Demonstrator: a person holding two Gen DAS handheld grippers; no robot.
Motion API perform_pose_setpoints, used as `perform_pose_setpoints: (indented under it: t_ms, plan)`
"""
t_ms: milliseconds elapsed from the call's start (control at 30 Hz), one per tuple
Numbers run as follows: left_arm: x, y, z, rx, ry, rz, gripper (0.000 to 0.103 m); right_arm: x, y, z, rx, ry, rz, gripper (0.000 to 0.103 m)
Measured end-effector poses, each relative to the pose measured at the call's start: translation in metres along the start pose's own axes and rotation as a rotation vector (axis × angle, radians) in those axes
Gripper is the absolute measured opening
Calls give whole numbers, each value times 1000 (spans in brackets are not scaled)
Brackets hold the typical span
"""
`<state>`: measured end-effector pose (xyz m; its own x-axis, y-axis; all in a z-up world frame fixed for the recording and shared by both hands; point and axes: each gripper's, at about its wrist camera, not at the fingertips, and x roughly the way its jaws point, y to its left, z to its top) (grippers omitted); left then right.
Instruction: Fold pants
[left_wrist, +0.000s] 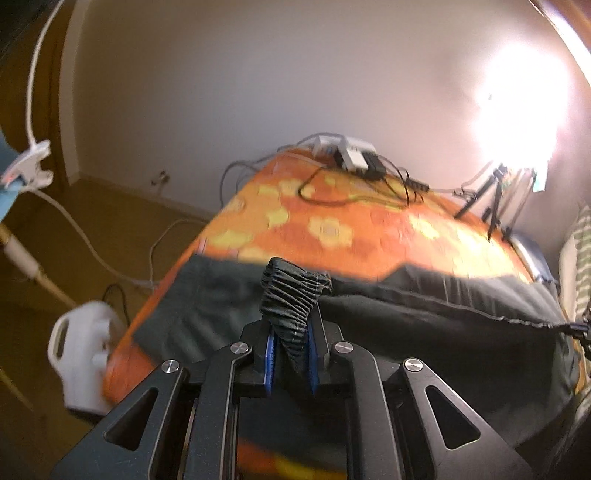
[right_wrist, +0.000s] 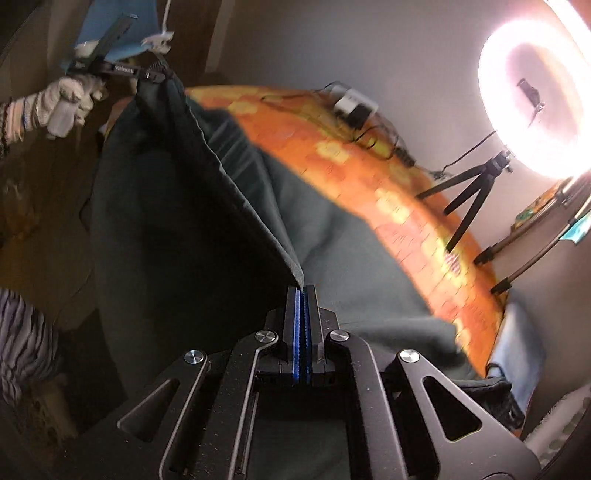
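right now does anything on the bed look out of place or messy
Mostly the far end: tangled black cables and a white adapter box sprawl across the orange floral bedspread, beyond the dark pants. A tripod stands there too.

Dark pants (left_wrist: 424, 321), orange flowered cover (left_wrist: 332, 225)

An orange cloth with yellow flowers (left_wrist: 332, 229) covers the tabletop (left_wrist: 122, 354). On it lie the dark pants (left_wrist: 424, 332), spread over the near part, a grey-white box (left_wrist: 356, 155) with black cables (left_wrist: 332, 199) at the far edge, and a black tripod (right_wrist: 469, 199) under the ring light.
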<state>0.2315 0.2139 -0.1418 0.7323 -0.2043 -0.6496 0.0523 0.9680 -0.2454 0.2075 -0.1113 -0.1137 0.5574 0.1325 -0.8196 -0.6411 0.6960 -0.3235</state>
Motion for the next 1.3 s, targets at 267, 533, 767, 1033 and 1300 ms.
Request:
perform_pose_setpoints:
  t_ms: [267,533,767,1033,1300]
  plan:
    - [-39,15,-46,-19,60,20,26,1,25,-22,-15,39,25,2]
    - [-64,27,-68,-100,74,-17,31,1,35,-26,-48,118,88,6]
    - [-72,33,-80,-127,101,-61,31,-44,14,14,-38,51,264,34]
    - [-72,50,-59,-167,47,-31,44,3,1,114,12,-59,245,49]
    - [-20,38,-47,-125,104,4,44,118,-16,161,190,25,372,50]
